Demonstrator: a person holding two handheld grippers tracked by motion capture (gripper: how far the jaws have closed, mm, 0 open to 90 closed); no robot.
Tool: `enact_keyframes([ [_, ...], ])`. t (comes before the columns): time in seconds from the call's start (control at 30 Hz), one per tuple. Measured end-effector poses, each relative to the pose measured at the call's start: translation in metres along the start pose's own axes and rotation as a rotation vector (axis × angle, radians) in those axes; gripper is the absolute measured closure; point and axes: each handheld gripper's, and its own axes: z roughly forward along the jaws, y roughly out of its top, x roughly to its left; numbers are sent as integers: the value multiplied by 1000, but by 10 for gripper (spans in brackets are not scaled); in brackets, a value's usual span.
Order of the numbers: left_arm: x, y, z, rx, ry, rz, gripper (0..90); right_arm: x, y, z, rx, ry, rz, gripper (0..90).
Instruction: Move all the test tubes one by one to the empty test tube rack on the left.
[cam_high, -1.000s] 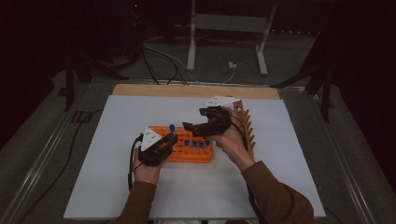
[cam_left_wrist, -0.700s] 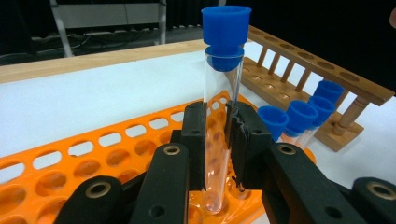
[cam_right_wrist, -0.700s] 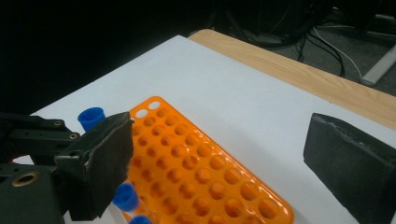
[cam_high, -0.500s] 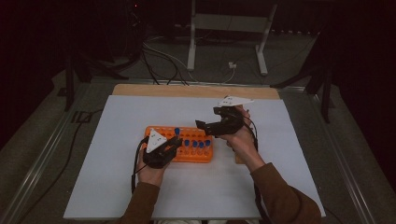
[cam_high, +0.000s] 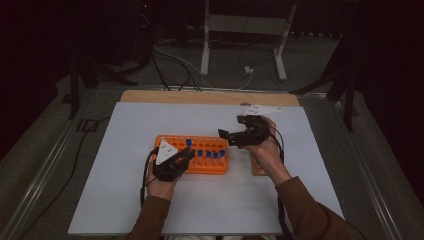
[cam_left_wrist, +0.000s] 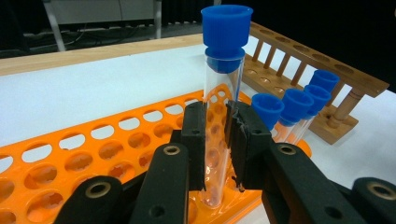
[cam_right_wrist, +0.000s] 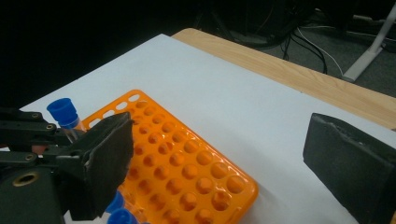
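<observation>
The left gripper (cam_left_wrist: 216, 140) has its ridged black pads clamped on a clear glass tube (cam_left_wrist: 219, 116) with a flared blue cap, standing upright in a round hole of the orange plastic rack (cam_high: 200, 167). To its right, capped tubes (cam_high: 211, 153) line the rack. Farther right, the right gripper (cam_high: 231, 136) hovers wide apart and empty, above the slatted wooden rack (cam_left_wrist: 299, 70).

Layout around the tube rack (cam_high: 200, 159)

We see capped tubes (cam_high: 211, 153) standing in its right half; the wooden rack (cam_high: 258, 166) lies just right of it.
</observation>
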Motion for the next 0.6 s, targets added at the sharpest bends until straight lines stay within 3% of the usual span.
enact_keyframes([
  [0.6, -5, -9, 10, 107, 21, 48, 781, -15, -14, -11, -4, -12, 33, 92],
])
